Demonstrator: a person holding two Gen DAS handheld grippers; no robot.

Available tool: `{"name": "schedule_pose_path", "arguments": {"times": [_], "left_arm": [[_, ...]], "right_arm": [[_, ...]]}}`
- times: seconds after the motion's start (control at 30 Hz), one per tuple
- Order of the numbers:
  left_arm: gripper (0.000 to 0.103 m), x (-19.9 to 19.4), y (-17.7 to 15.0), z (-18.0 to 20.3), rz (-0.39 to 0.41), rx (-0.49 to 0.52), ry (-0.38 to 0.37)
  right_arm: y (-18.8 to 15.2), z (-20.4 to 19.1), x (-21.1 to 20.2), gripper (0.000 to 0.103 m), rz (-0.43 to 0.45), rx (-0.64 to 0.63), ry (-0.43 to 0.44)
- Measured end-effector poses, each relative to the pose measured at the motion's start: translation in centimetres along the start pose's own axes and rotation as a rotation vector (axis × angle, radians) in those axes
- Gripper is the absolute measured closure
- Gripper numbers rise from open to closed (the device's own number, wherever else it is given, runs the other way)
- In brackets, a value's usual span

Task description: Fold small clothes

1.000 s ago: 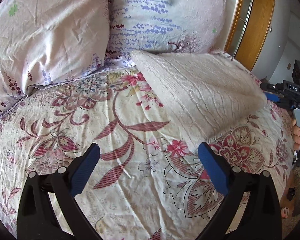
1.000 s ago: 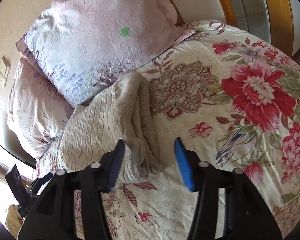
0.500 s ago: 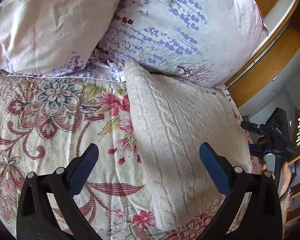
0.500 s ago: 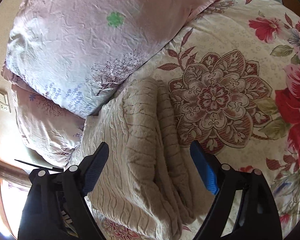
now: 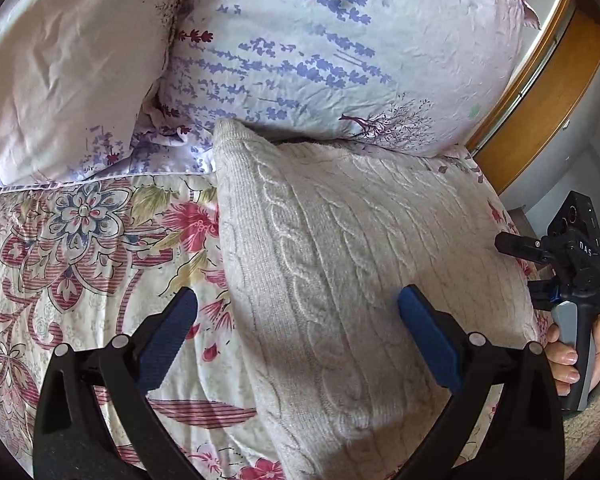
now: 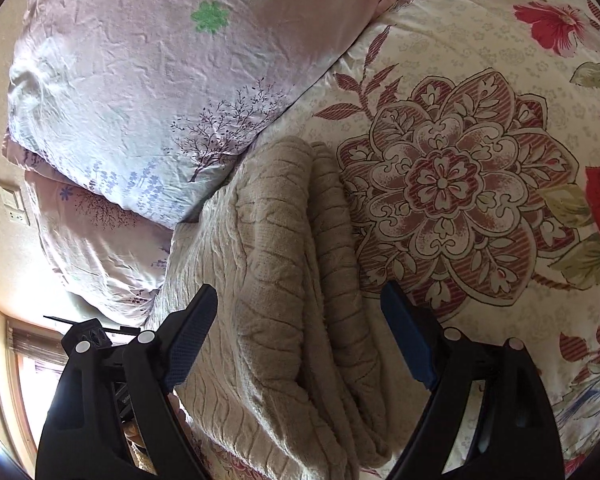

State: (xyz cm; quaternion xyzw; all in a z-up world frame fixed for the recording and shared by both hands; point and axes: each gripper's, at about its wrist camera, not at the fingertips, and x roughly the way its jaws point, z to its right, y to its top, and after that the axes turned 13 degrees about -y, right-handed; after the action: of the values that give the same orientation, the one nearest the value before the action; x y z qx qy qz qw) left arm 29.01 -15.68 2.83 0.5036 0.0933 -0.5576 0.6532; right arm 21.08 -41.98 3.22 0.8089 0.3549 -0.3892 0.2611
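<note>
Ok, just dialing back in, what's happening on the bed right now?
A person holds both grippers over a folded cream cable-knit sweater lying on the floral bedspread against the pillows. The left gripper and right gripper are both open above the sweater, gripping nothing.

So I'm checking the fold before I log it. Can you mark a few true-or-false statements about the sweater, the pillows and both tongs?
1. The cream cable-knit sweater lies folded on the floral bedspread. True.
2. The left tongs are clamped on the sweater. False: their jaws stand wide open, one blue pad over the bedspread, the other over the knit.
3. The sweater's far end reaches the lavender-print pillow. True.
4. The right tongs hold a sleeve. False: they are open, and nothing is pinched.
5. The sweater's stacked layers show along one side in the right wrist view. True.
</note>
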Motion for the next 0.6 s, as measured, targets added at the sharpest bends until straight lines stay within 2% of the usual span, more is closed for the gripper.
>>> {"name": "schedule_pose_path", "arguments": {"times": [0.17, 0.37, 0.43, 0.53, 0.6], "left_arm": [[0.002, 0.3, -0.1, -0.3, -0.002, -0.006, -0.019], [0.002, 1.0, 0.1, -2.1, -0.037, -0.100, -0.163], [0.003, 1.3, 0.1, -2.0, -0.043, -0.094, -0.181], [0.008, 1.8, 0.2, -1.8, -0.052, -0.095, -0.231], [0.008, 2.1, 0.3, -1.7, -0.051, -0.095, -0.233]], "right_arm": [[0.0, 0.6, -0.3, 0.018, -0.002, 0.005, 0.032], [0.2, 0.1, 0.2, 0.018, -0.042, -0.036, 0.048], [0.3, -0.3, 0.3, 0.018, -0.054, -0.060, 0.036], [0.3, -0.6, 0.8, 0.018, -0.092, -0.070, 0.075], [0.3, -1.0, 1.0, 0.018, -0.097, -0.082, 0.076]]}}
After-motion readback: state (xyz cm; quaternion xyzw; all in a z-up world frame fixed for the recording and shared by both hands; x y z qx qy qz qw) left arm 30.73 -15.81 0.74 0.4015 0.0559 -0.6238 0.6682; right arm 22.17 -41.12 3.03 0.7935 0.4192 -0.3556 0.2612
